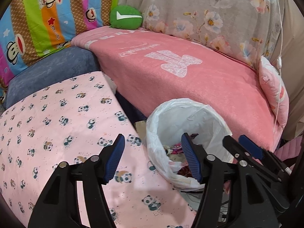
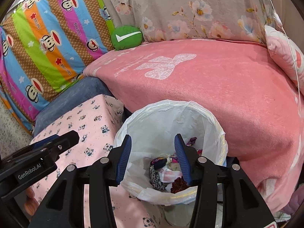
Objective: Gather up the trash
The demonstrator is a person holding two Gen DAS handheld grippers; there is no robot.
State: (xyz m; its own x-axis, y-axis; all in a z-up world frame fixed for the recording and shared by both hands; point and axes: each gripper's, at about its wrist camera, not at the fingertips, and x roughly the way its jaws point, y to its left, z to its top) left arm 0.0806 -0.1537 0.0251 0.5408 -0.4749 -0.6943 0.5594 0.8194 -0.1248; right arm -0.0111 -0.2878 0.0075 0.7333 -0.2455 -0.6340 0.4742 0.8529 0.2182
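Note:
A trash bin lined with a white plastic bag (image 1: 207,117) (image 2: 209,119) stands between a panda-print table and a pink sofa seat. Wrappers and scraps of trash (image 2: 167,169) (image 1: 175,151) lie in its bottom. My left gripper (image 1: 153,159) is open and empty, over the table's edge next to the bin's left rim. My right gripper (image 2: 153,157) is open and empty, held right above the bin's mouth. The right gripper also shows at the right of the left wrist view (image 1: 247,146), and the left gripper at the left of the right wrist view (image 2: 57,142).
A table with a pink panda-print cloth (image 1: 57,133) (image 2: 85,125) is left of the bin. A pink blanket (image 1: 190,76) covers the sofa seat behind it. A green cushion (image 1: 126,17), a striped monkey-print quilt (image 2: 47,38), a blue cushion (image 1: 51,70) and a small pink pillow (image 1: 273,89) lie around.

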